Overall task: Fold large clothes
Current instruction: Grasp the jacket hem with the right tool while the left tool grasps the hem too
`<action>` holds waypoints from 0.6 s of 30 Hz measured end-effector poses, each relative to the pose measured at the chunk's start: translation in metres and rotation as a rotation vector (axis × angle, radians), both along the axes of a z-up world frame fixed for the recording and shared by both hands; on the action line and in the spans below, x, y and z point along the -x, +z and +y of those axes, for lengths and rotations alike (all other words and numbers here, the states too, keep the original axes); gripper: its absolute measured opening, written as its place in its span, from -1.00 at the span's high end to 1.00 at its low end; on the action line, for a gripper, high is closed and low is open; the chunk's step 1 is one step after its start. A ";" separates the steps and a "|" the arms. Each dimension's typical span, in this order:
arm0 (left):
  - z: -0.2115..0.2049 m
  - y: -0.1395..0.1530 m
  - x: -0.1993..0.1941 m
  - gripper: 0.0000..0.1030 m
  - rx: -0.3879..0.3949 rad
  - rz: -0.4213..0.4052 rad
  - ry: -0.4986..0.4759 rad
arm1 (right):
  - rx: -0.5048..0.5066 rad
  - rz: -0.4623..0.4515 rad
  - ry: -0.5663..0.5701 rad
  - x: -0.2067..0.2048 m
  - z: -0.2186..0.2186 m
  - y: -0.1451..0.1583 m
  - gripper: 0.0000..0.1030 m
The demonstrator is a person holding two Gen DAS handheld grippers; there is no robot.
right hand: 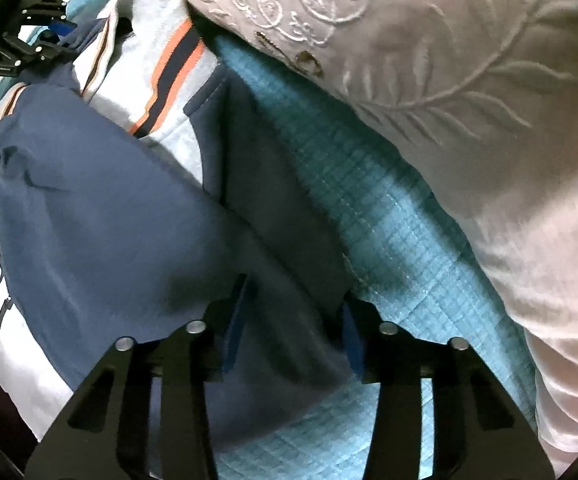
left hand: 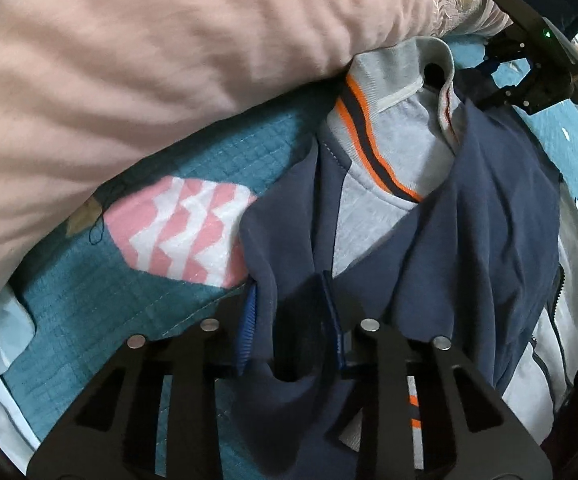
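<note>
We see the jacket (left hand: pixel 489 208) spread on the teal quilt (left hand: pixel 193 152), collar against the pink pillow (left hand: pixel 149 64). Left tool (left hand: pixel 293 320) clamps a navy fold. Right tool (right hand: pixel 293 328) straddles navy fabric at the opposite edge; grip unclear

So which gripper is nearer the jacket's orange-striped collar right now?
Right, though only slightly. The right gripper straddles navy fabric beside the jacket's orange-striped collar, by the pink pillow. The left gripper pinches a navy fold a little lower down.
</note>
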State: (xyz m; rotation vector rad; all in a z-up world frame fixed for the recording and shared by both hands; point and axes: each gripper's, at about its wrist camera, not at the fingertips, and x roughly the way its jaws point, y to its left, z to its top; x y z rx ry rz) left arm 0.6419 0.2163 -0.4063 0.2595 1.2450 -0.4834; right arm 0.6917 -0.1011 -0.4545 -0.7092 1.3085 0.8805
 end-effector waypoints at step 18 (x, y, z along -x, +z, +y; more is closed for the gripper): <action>-0.003 -0.005 0.017 0.88 -0.039 -0.077 0.029 | -0.001 -0.107 0.022 0.040 0.010 0.014 0.83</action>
